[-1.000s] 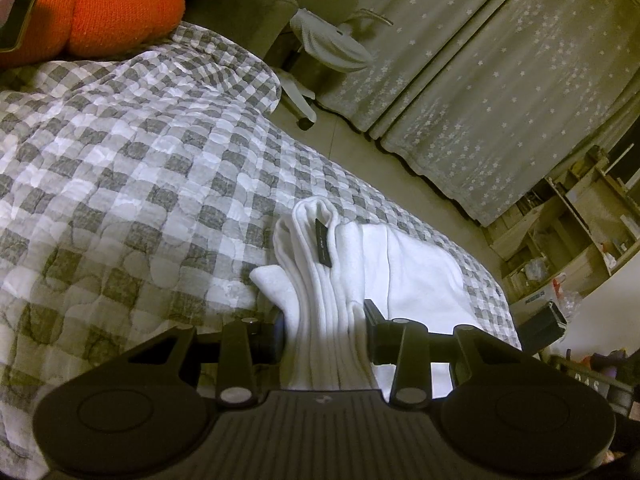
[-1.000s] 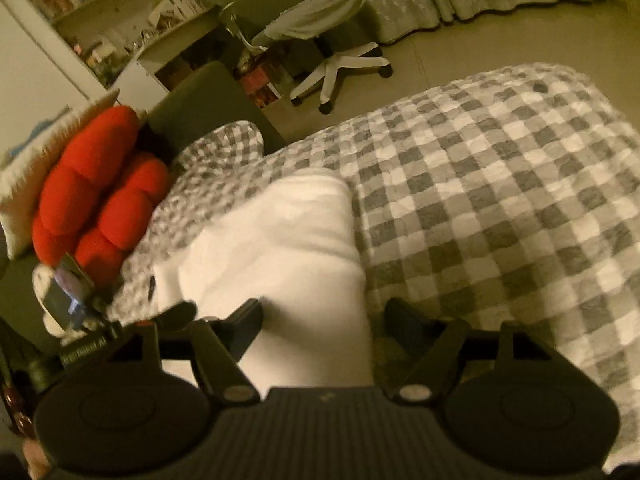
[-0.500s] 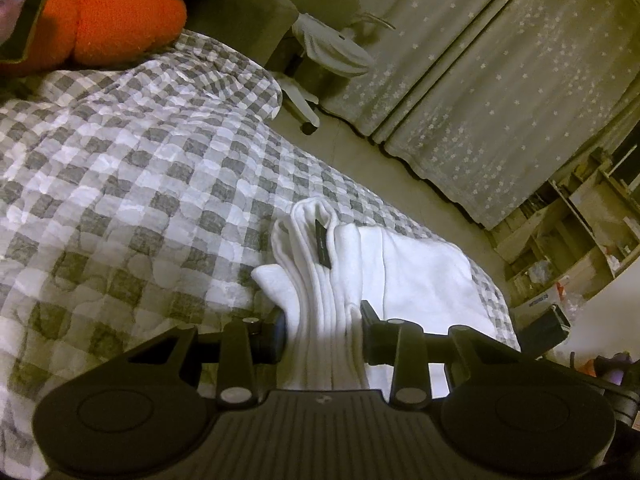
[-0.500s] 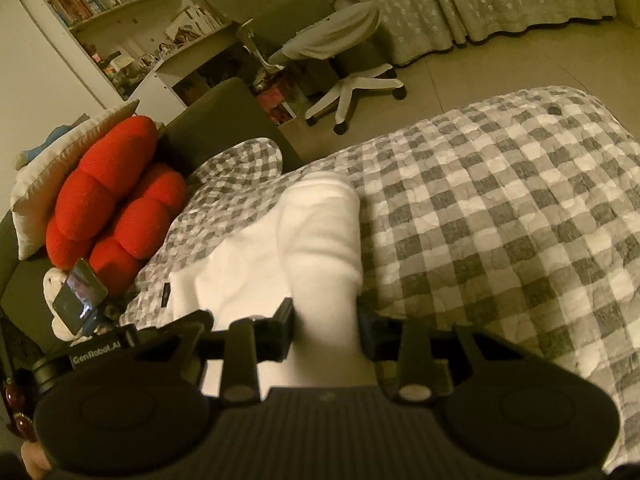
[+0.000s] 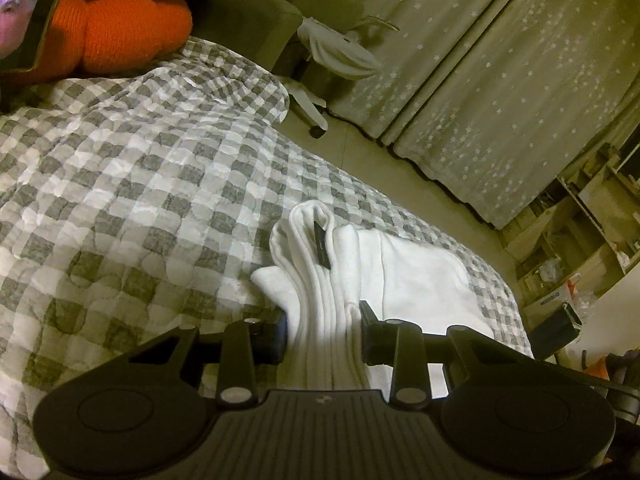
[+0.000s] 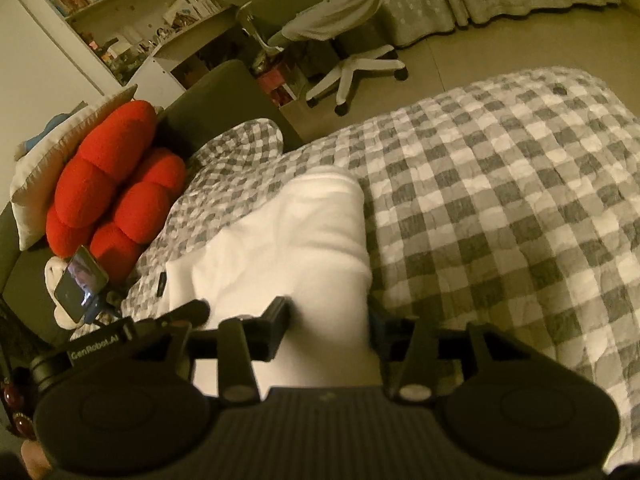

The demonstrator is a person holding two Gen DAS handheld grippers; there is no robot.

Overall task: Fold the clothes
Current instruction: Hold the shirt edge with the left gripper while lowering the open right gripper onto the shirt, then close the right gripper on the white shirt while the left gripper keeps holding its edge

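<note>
White garment [image 5: 416, 276] lying on a grey checked quilt [image 5: 132, 184], left gripper [image 5: 323, 330] clamped on its bunched folds, right gripper [image 6: 328, 330] clamped on its rolled end, black label [image 5: 321, 245] ahead of the left fingers.

Bed with grey-and-white checked quilted cover [image 5: 140, 184]; folded white cotton garment [image 5: 420, 276] lies on it, red lobed plush cushion [image 6: 108, 184] at the head.

Dim yellowish indoor light, dark fisheye corners bending edges, white cloth [image 6: 304, 240] overexposed and softly blurred
</note>
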